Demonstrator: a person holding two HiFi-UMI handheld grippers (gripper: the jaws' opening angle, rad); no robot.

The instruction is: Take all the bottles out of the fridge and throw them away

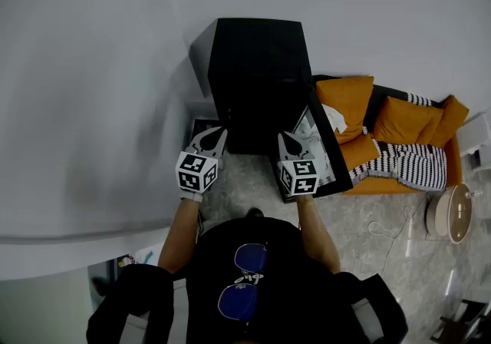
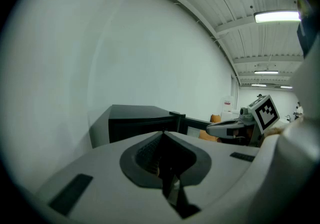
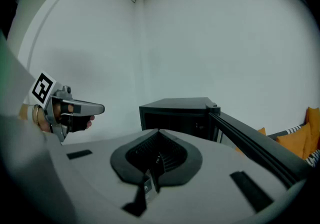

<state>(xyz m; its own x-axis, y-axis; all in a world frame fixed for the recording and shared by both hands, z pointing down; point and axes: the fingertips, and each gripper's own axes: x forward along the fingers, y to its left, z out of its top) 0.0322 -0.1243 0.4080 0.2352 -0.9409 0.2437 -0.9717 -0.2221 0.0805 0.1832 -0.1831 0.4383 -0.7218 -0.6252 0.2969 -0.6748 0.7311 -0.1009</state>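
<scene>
Left gripper (image 1: 220, 132) and right gripper (image 1: 283, 137) hover side by side, jaws pressed together and holding nothing. Just ahead of both tips stands the black fridge (image 1: 257, 66) against the white wall. Its door (image 1: 332, 144) hangs open beside the right gripper, and its dark interior cannot be made out.

Fridge (image 1: 257, 81) L of sofa (image 1: 399, 139).

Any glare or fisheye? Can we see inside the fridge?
Head view: even light; fridge a black block, interior unreadable. Left gripper view: heavy fisheye, black corners, ceiling light blown out. Right gripper view: same vignette, fridge opening too dark to read.
</scene>
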